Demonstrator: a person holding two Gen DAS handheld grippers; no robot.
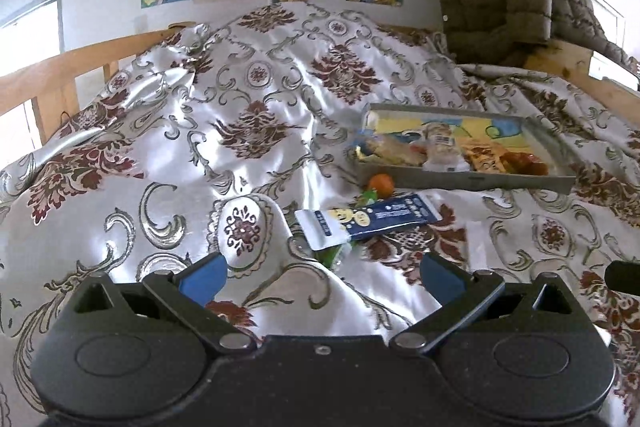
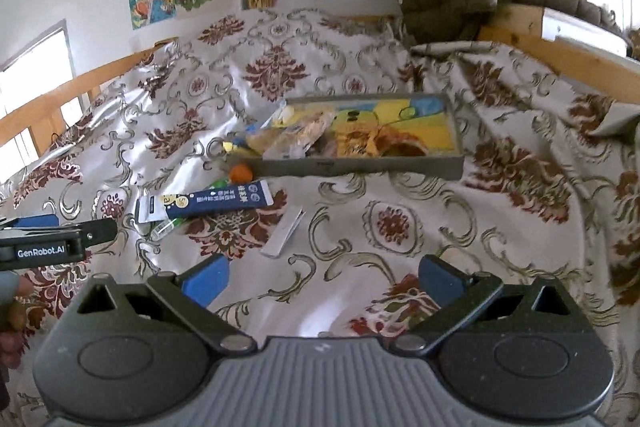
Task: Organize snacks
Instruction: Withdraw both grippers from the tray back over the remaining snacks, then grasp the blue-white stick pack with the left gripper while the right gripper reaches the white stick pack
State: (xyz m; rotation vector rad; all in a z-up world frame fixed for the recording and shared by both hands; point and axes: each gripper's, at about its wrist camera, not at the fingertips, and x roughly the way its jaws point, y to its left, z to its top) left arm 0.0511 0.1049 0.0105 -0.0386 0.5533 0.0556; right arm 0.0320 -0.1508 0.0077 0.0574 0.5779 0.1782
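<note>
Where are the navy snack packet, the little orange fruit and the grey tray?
navy snack packet [image 1: 370, 218]: left wrist view, middle of its printed face.
orange fruit [image 1: 381, 184]: left wrist view, its rounded front.
grey tray [image 2: 360, 166]: right wrist view, near wall.

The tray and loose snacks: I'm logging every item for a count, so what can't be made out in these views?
- Tray contents: the left wrist view shows overlapping wrappers, too small and blurred to count.
- Green packet: mostly hidden under the blue packet in both views.
- Blue packet's print: too small to read.
- Left claw: cut off by the right wrist view's left edge.
- Orange snack: partly hidden by the tray's corner.
</note>
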